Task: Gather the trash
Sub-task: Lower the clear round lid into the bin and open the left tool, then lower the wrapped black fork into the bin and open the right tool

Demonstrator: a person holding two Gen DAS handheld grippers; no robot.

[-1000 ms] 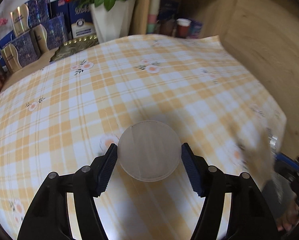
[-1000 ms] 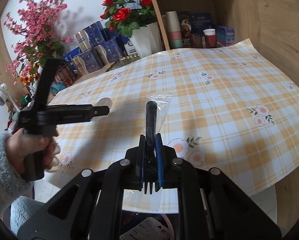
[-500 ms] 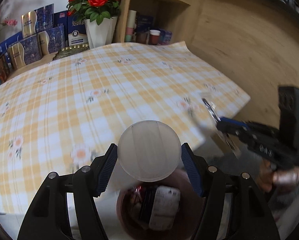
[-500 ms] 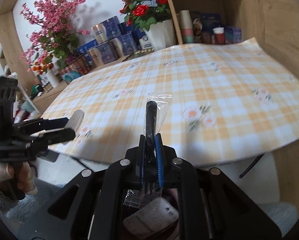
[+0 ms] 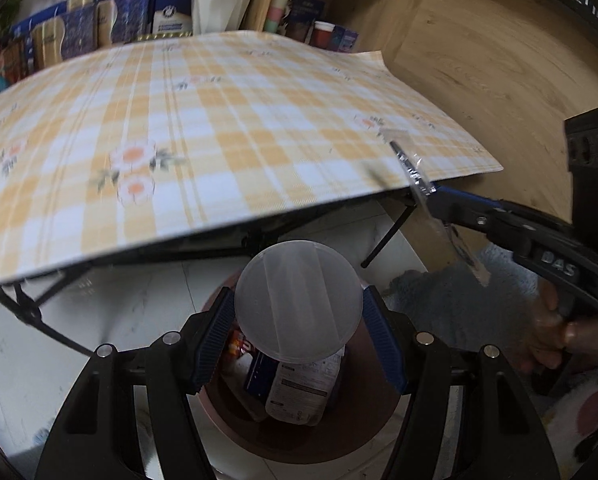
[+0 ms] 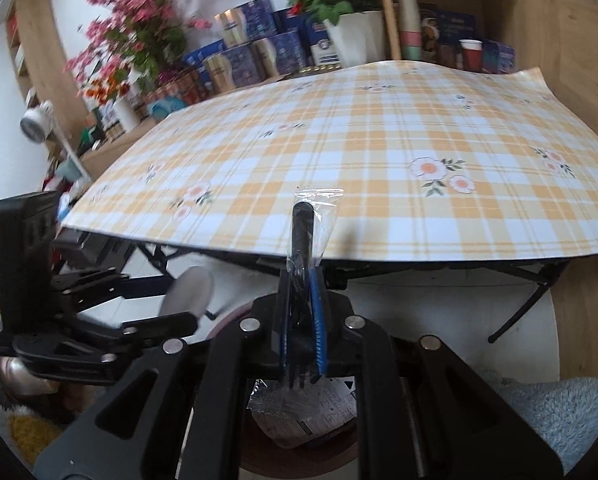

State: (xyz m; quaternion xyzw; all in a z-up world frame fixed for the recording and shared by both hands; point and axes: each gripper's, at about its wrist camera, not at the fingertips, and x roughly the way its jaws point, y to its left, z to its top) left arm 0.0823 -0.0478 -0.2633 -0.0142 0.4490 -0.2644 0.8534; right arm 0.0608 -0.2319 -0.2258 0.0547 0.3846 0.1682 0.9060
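Observation:
My left gripper (image 5: 298, 312) is shut on a translucent plastic cup (image 5: 298, 306), held bottom-first above a brown trash bin (image 5: 299, 436) on the floor. The bin holds a white printed packet (image 5: 303, 390) and other wrappers. My right gripper (image 6: 302, 320) is shut on a black plastic fork in a clear wrapper (image 6: 305, 232), also above the bin (image 6: 299, 460). The right gripper and its fork show at the right of the left wrist view (image 5: 415, 172); the left gripper with the cup shows at the left of the right wrist view (image 6: 187, 292).
A folding table with a yellow plaid flowered cloth (image 5: 219, 112) stands just beyond the bin, its black legs (image 5: 387, 236) close by. Shelves with boxes, cups and a white flower pot (image 6: 351, 36) stand behind. A wooden wall (image 5: 499, 60) is at the right.
Both grippers moved back off the table and down below its edge, over the trash bin. Each still holds its item.

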